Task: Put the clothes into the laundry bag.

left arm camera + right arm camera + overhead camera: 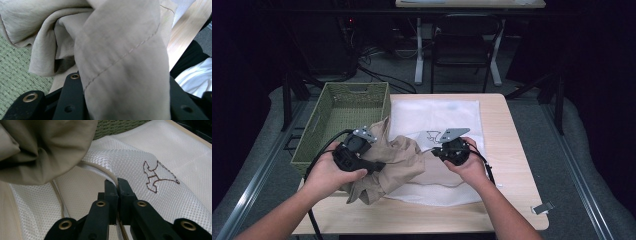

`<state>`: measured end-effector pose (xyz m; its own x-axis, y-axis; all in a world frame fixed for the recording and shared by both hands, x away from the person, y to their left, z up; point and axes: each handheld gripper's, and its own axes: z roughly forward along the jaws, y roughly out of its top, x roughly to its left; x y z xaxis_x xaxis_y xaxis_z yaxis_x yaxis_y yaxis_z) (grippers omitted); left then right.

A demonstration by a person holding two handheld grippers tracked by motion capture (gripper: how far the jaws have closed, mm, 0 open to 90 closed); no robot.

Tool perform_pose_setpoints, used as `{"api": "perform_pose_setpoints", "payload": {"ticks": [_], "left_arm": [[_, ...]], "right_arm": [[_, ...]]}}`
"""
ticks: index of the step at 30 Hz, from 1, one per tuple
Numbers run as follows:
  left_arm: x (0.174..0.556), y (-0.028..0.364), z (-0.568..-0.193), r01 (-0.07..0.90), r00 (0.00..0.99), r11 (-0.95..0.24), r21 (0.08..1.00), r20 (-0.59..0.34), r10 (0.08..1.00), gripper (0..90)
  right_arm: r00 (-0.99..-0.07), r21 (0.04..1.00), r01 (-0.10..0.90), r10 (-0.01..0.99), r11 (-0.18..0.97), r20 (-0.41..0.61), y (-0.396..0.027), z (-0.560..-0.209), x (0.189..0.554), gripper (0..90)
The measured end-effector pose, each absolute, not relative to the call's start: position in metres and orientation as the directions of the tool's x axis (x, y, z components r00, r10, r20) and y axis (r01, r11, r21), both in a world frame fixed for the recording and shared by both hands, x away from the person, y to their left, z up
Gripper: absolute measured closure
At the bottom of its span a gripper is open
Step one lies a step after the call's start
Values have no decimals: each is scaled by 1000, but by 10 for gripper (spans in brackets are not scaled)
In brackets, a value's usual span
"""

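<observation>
High view: the left gripper (364, 150) clutched a bunched tan garment (394, 160) at the near-left part of the wooden table (507, 150), beside a green woven basket (337, 112). The right gripper (451, 149) pinched the raised edge of a white mesh bag (437, 115) spread across the table's middle.

Left gripper view: tan fabric (120, 65) ran down between the black jaws, clamped there, with the basket weave (12, 75) behind at the left.

Right gripper view: the right gripper (117, 185) had its jaws clenched on the zipper edge of the mesh bag (160, 202), next to a stitched brown outline (156, 176). The tan garment (45, 147) hung at upper left, over the bag's opening.
</observation>
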<state>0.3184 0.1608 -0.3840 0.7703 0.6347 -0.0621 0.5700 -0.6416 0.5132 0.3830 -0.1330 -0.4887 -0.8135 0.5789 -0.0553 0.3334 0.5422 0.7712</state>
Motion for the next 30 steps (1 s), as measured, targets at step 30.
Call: {"api": "perform_pose_setpoints", "payload": {"ticks": [30], "left_arm": [[315, 163, -381, 567, 769, -644, 514, -51, 637, 622]], "right_arm": [[-815, 792, 331, 578, 512, -33, -134, -458, 402, 878]]}}
